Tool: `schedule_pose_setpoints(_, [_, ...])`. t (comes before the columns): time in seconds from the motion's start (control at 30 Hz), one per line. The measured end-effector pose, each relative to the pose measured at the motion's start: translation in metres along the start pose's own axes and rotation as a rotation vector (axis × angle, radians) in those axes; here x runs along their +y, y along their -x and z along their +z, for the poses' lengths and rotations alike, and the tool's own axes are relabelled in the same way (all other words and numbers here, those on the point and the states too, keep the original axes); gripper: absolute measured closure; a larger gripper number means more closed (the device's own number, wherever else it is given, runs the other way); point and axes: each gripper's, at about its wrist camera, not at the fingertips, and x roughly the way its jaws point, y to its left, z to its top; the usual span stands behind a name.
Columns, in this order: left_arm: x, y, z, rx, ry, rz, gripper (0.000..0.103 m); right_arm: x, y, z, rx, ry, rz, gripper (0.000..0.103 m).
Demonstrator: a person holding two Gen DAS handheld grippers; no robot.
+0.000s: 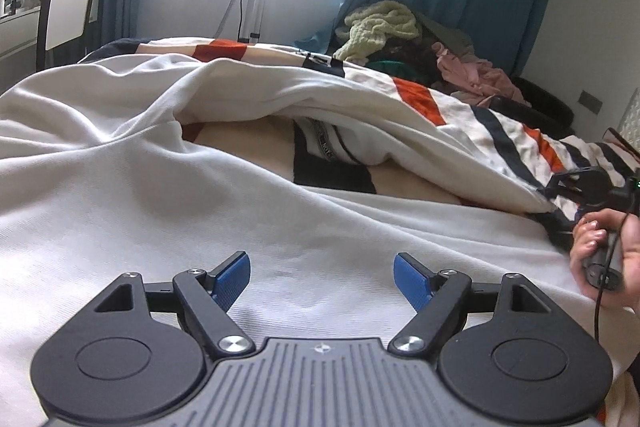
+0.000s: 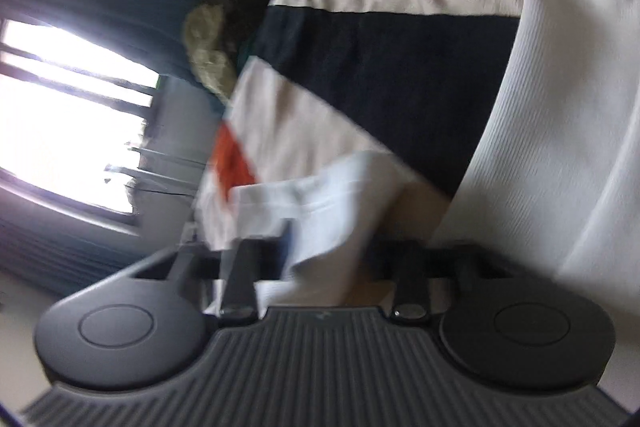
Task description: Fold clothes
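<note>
The white garment (image 1: 200,187) is lying limp across the striped bed (image 1: 500,131), the right gripper (image 2: 320,247) pinching its soft hem while the left gripper (image 1: 322,281) is hovering with jaws spread, so an edge hold seems best.

A white garment (image 1: 160,187) lies spread on the bed before a striped blanket (image 1: 460,115), with a clothes pile (image 1: 420,43) behind at right.
</note>
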Motion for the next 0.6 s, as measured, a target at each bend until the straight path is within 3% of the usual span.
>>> schedule_pose_setpoints(0.17, [0.005,-0.01,0.002,0.006,0.021,0.004,0.022,0.007,-0.013,0.018,-0.074,0.015,0.071,0.091])
schedule_pose_setpoints(0.27, [0.007,-0.016,0.003,0.006,0.03,0.005,0.022,0.016,-0.003,0.03,-0.165,0.026,0.143,0.093])
schedule_pose_setpoints(0.43, [0.005,-0.024,0.004,0.004,0.03,-0.009,0.022,0.037,0.031,0.046,-0.4,0.095,0.268,0.093])
schedule_pose_setpoints(0.6, [0.003,-0.025,0.004,0.005,0.024,-0.04,0.022,0.051,0.076,0.05,-0.668,0.225,0.213,0.093])
